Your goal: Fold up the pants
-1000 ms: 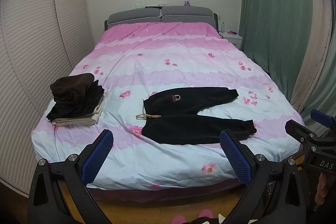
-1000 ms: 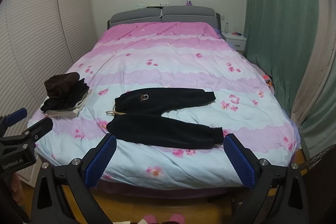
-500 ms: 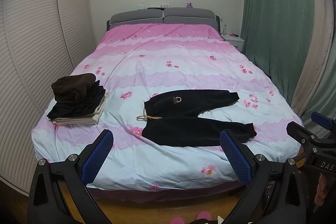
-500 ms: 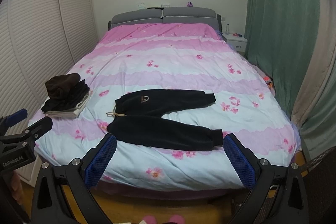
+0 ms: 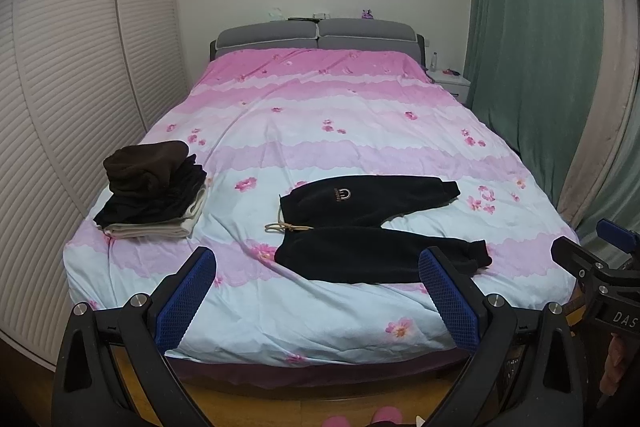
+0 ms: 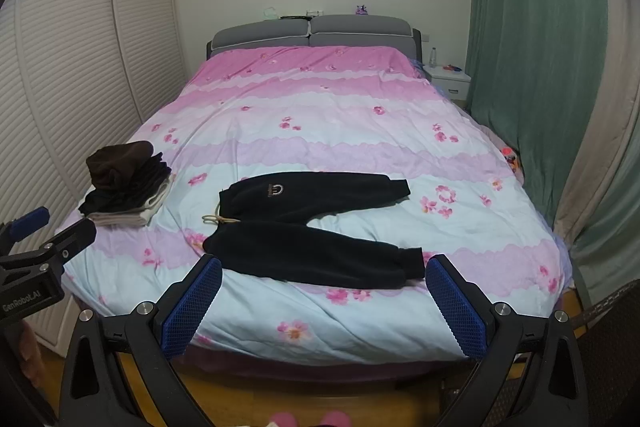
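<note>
A: Pants status?

B: Black pants [image 5: 372,223] lie flat and unfolded near the foot edge of the bed [image 5: 320,323], a bit right of middle. Waist points to the bed's left side with the tan drawstring [image 5: 286,226] trailing out; both legs run toward the right side, splayed apart in a V. No fold made yet, so I'd judge the task at zero.

A: Claws?

B: Left claw [image 5: 318,297] has its blue pads wide apart, nothing between them, hanging off the foot edge, not touching the cloth. Right claw [image 6: 324,301] same: spread apart, empty, short of the bed.

A: What's left?

B: Everything, by my read: bring one leg over the other, then fold lengthwise down to a compact stack.

A: Anything else on the bed?

B: A pile of folded clothes [image 5: 154,195] near the front-left corner, well apart from the pants; probably where the finished one goes. Green curtain [image 5: 532,39] on the right, louvered wardrobe [image 5: 72,75] on the left.
</note>
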Action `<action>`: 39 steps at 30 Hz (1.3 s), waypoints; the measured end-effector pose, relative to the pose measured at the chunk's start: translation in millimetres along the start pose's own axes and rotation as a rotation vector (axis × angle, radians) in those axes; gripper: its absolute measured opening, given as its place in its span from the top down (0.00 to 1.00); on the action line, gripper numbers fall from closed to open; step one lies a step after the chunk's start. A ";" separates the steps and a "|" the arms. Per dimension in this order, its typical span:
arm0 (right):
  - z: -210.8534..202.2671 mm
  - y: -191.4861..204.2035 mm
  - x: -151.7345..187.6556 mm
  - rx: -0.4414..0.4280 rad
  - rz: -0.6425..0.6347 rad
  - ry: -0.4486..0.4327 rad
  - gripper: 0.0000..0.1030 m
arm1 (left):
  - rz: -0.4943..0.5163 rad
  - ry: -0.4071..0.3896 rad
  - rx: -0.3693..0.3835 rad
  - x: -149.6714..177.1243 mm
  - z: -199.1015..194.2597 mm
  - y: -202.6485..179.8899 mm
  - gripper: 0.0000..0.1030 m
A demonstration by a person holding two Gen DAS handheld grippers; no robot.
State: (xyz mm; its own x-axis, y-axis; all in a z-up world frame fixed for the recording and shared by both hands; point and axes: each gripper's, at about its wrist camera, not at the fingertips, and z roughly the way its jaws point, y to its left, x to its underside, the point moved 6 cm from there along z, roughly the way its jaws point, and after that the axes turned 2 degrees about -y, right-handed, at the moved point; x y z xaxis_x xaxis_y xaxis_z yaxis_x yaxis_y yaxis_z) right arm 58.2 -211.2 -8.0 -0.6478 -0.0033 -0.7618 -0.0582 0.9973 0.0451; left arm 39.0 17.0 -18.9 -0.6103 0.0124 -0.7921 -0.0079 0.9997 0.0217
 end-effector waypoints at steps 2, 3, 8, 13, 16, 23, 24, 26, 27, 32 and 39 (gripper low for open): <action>0.3 0.2 -0.1 0.001 0.000 0.001 0.00 | -0.003 -0.001 -0.001 -0.1 -0.5 0.8 0.00; 0.1 0.0 -0.1 0.000 0.000 0.000 0.00 | -0.004 -0.001 -0.002 -0.1 -0.8 1.3 0.00; 0.3 0.8 -0.8 0.002 0.001 -0.002 0.00 | -0.004 -0.005 -0.006 -0.3 -1.7 0.3 0.00; 0.3 1.2 -1.7 0.002 -0.001 -0.001 0.00 | -0.005 -0.014 0.000 0.1 -3.3 0.2 0.00; 0.1 1.3 0.1 0.001 0.001 -0.002 0.00 | -0.009 -0.011 0.001 0.9 -3.2 0.7 0.00; 3.2 4.4 0.1 0.003 -0.001 0.010 0.00 | -0.015 0.016 -0.005 2.8 4.9 6.4 0.00; 4.5 4.5 0.5 0.003 -0.002 0.013 0.00 | -0.016 0.019 -0.006 3.3 6.3 6.7 0.00; 7.9 5.2 2.5 -0.002 -0.004 0.016 0.00 | -0.022 0.026 -0.007 4.6 9.9 7.7 0.00; 10.5 5.5 2.6 -0.006 -0.006 0.019 0.00 | -0.026 0.031 -0.009 5.6 12.2 8.3 0.00; 26.8 6.2 6.5 -0.036 -0.008 0.040 0.00 | -0.046 0.062 -0.035 13.4 29.1 7.8 0.00; 68.3 -9.2 26.0 -0.061 -0.017 0.093 0.00 | -0.054 0.098 -0.088 33.6 74.6 6.3 0.00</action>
State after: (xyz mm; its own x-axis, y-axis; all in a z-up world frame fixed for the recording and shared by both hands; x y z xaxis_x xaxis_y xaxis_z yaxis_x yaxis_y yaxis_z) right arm 93.8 -215.5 -72.4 -0.7142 -0.0294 -0.6993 -0.1136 0.9907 0.0744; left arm 77.6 25.2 -90.9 -0.6816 -0.0478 -0.7302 -0.1097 0.9933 0.0374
